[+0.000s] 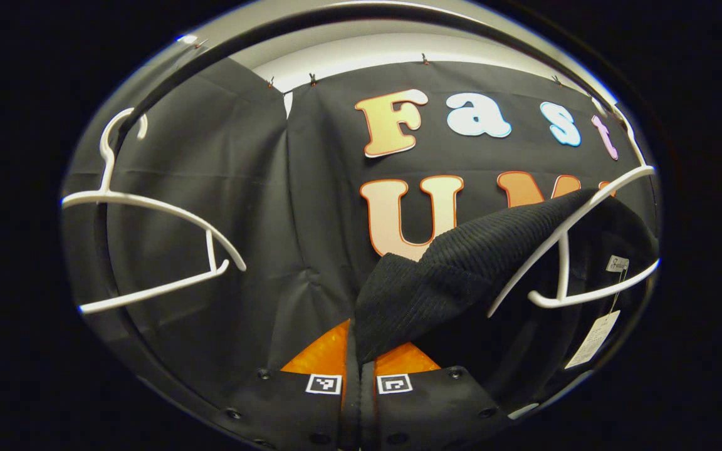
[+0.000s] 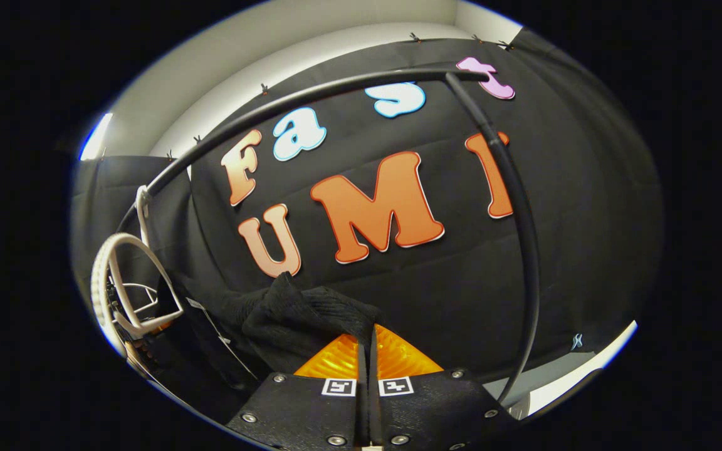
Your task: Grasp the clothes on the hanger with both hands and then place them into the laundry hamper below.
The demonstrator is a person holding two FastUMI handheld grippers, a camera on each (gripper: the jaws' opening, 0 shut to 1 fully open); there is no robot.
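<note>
- Black ribbed knit, the garment (image 1: 461,263), rises from the left gripper (image 1: 359,369) up and to the right, where it drapes over a white hanger (image 1: 577,250).
- That gripper's fingers are pressed together with a fold of the cloth clamped between them; by the look of it this hold is meant to drag the fabric off the hanger's arm.
- A paper tag (image 1: 593,338) dangles on the far right of this view, below the hanger, near the garment's shadowed inner side.
- A second white hanger (image 1: 148,250), bare, hangs well to the left of the gripper on the dark rail (image 1: 336,19) curving overhead.
- In the right gripper view, the right gripper (image 2: 368,363) is likewise closed on a bunched edge of the same garment (image 2: 298,313), which heaps just ahead and to the left of its fingertips.
- Further left in that view the hanger (image 2: 129,282) appears edge-on, under the rail (image 2: 311,94) that arches overhead and bends down to the gripper's right.
- With both ends pinched, the cloth seems held so it can come free evenly without slipping from either side.
- The hamper is said to sit below; judging by the task, lifting the garment clear and lowering it is what remains.
</note>
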